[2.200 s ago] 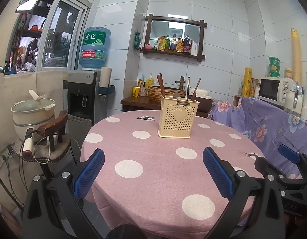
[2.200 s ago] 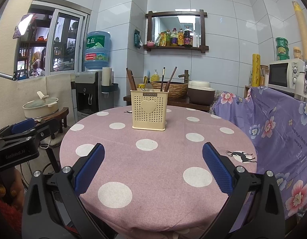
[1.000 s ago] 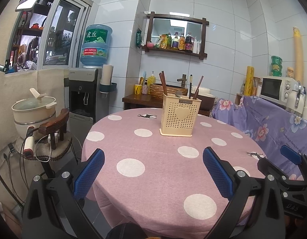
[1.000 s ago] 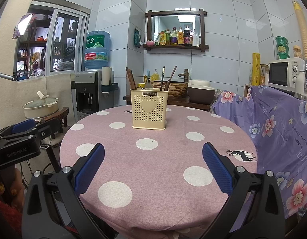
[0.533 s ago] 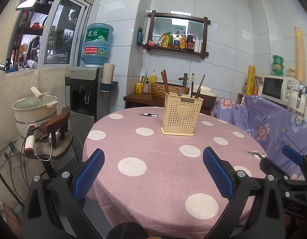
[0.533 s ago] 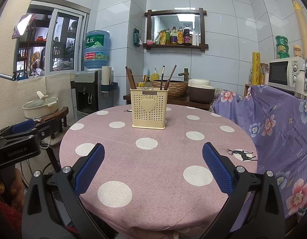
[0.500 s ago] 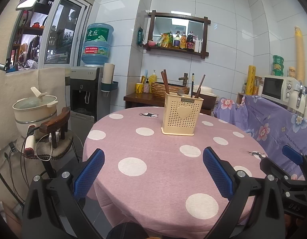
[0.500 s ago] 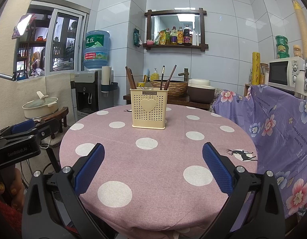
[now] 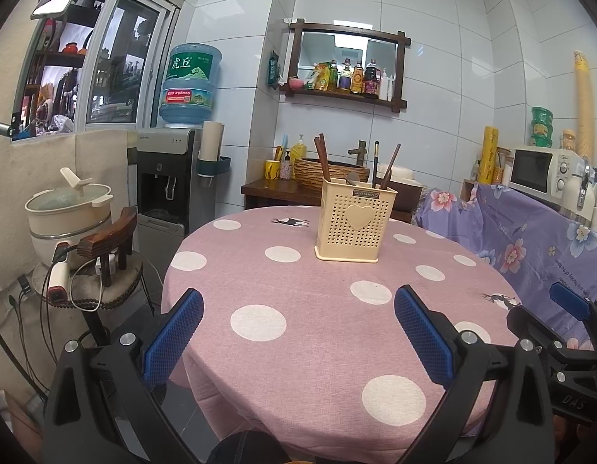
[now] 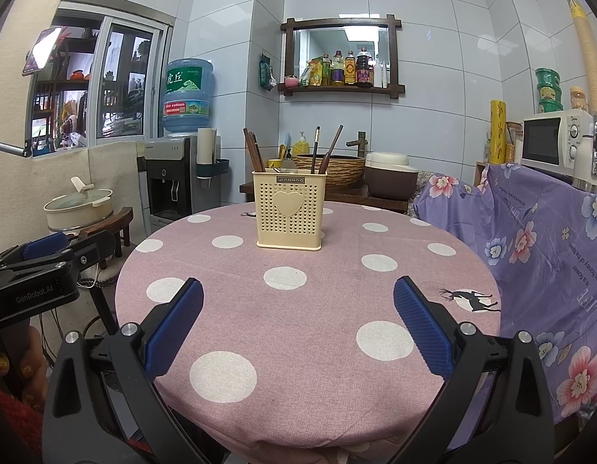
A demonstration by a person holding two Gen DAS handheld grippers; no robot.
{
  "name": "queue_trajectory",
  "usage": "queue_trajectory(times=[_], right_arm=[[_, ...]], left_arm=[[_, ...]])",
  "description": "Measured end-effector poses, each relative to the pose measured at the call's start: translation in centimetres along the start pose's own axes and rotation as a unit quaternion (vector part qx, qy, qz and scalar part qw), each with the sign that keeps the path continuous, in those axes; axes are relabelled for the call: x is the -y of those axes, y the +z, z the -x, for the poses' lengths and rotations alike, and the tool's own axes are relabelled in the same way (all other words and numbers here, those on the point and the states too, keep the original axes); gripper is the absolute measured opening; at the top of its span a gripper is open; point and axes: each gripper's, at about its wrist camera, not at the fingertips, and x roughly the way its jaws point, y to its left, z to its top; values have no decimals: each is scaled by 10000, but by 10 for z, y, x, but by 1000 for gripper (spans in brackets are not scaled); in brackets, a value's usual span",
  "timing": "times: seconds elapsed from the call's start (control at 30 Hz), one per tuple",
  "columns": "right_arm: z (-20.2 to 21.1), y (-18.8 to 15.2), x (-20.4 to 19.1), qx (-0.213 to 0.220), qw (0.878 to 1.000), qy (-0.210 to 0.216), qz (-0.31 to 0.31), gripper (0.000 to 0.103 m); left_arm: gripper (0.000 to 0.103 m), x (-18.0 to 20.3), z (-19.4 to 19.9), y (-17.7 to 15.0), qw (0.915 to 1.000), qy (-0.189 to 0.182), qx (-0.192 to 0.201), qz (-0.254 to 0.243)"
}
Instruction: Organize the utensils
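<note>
A beige perforated utensil holder [image 9: 354, 220] with a heart on its front stands upright on the round pink polka-dot table [image 9: 317, 309]. It shows in the right wrist view too [image 10: 289, 210]. Dark chopsticks [image 10: 254, 152], a spoon and other wooden-handled utensils [image 10: 333, 149] stand inside it. My left gripper [image 9: 298, 332] is open and empty over the table's near edge. My right gripper [image 10: 298, 326] is open and empty, also short of the holder.
A chair with cables [image 9: 101, 255] and a cooking pot [image 9: 68, 208] stand left of the table. A water dispenser [image 9: 170, 181] is behind. A floral purple cloth [image 10: 530, 239] covers furniture on the right, with a microwave [image 10: 549, 143] above.
The left gripper view has tilted and shifted slightly, so the holder sits a little further right. The right gripper is almost still. Both stay open.
</note>
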Motion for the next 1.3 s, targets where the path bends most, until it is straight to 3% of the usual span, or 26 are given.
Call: queue_trajectory(times=[1.3], right_arm=[[-5,-4,0,-43,10000,-15,-28,97]], left_arm=[[98,2,0,-3,10000,55,-12,-42]])
